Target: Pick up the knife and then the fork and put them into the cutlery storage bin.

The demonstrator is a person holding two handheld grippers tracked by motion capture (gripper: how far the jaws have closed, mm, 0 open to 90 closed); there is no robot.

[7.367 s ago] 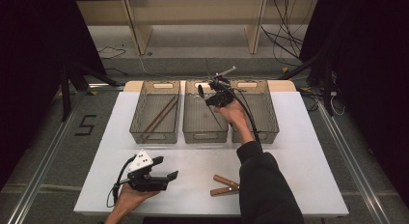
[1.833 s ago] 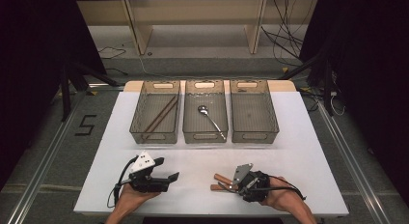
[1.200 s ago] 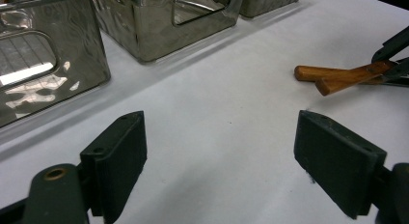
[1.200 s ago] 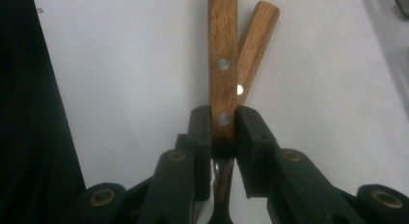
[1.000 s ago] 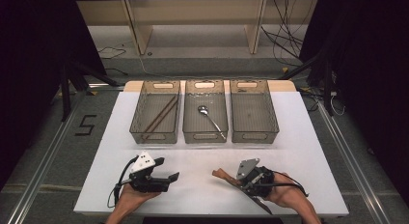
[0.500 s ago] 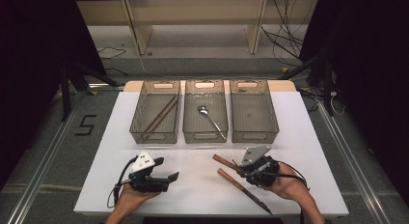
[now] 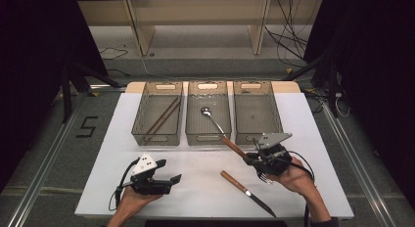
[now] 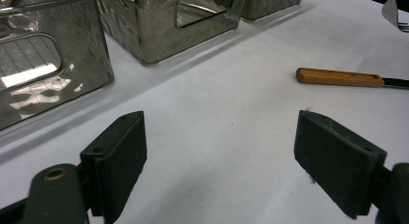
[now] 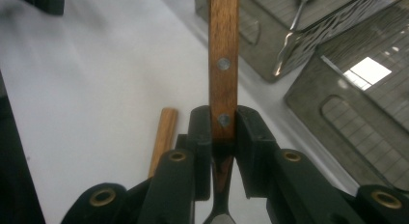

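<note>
Gripping a wooden-handled fork (image 7: 238,149) by the lower end of its handle, the right gripper (image 7: 266,161) holds it off the white table (image 7: 313,139) at the near right, jaws closed tight on the wood just by a rivet. In the right gripper view the handle (image 9: 223,55) runs straight out ahead of the jaws, toward the bins, while the metal neck drops back beneath the gripper; in the high view the tines (image 7: 265,177) poke out on the person's side. The fork's long axis thus points up and to the left, its handle tip nearly touching the near wall of the middle bin (image 7: 208,137), where a spoon (image 7: 211,118) already lies. The left bin (image 7: 157,137) holds chopsticks (image 7: 163,115); the right bin (image 7: 257,134) looks empty and stands just beyond the gripper, slightly to its left in the high view. That bin is the likely home for the fork, so the coming move would turn on carrying it forward over the near wall and swinging its axis in line with the bin's length. A knife (image 7: 246,192) lies on the table just left of the right hand, blade toward the person, far closer to the right gripper than to the left gripper (image 7: 169,180), which rests on the table at the near left, jaws wide apart and holding nothing.
</note>
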